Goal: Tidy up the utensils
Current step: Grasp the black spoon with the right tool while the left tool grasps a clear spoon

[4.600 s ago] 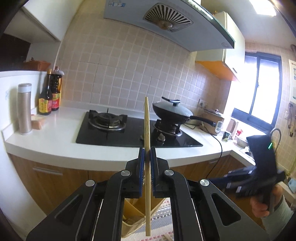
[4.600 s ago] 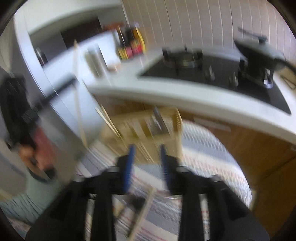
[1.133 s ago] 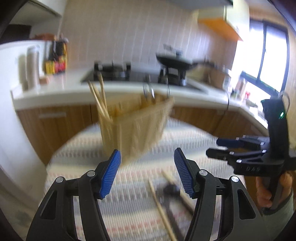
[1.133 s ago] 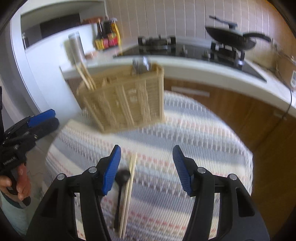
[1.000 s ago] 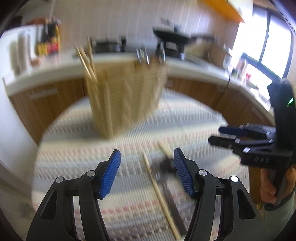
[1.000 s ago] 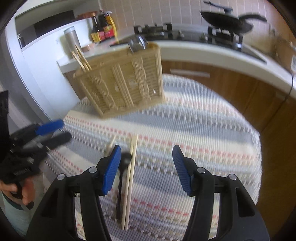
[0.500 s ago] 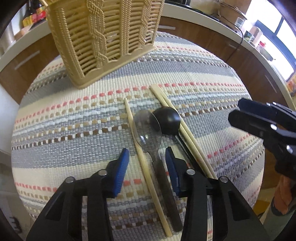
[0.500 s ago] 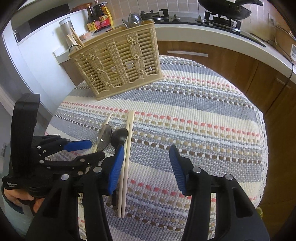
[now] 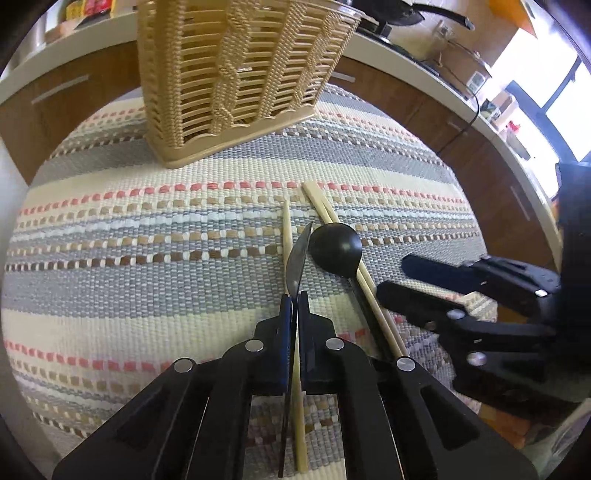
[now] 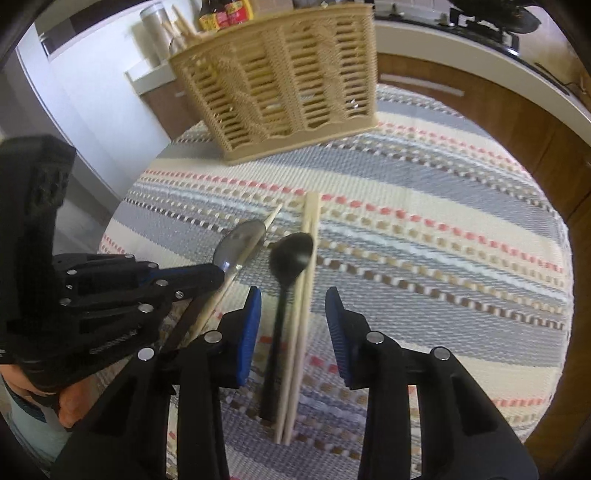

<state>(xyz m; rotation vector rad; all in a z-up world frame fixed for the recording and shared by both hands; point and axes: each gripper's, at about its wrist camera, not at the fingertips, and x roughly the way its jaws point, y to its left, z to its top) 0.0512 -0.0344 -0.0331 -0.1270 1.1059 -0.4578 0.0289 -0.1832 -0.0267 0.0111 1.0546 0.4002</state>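
Observation:
My left gripper (image 9: 294, 295) is shut on a metal spoon (image 9: 297, 254), which is turned on its edge just above the striped mat (image 9: 147, 258); it also shows in the right wrist view (image 10: 240, 247). A single chopstick (image 9: 286, 229) lies under it. A black spoon (image 10: 291, 254) and a pair of chopsticks (image 10: 306, 273) lie side by side to the right. My right gripper (image 10: 293, 306) is open, its jaws low on either side of the black spoon's handle and the pair. The woven utensil basket (image 10: 280, 81) stands at the far edge of the mat.
The mat covers a small round table (image 10: 535, 258). A kitchen counter (image 10: 480, 55) with wooden cabinet fronts runs behind the basket. Chopsticks (image 10: 183, 22) stick out of the basket's left end. Bottles (image 10: 225, 11) stand on the counter.
My left gripper has come down and shut on the metal spoon, tilting it onto its edge. My right gripper has lowered over the black spoon and chopstick pair, still open.

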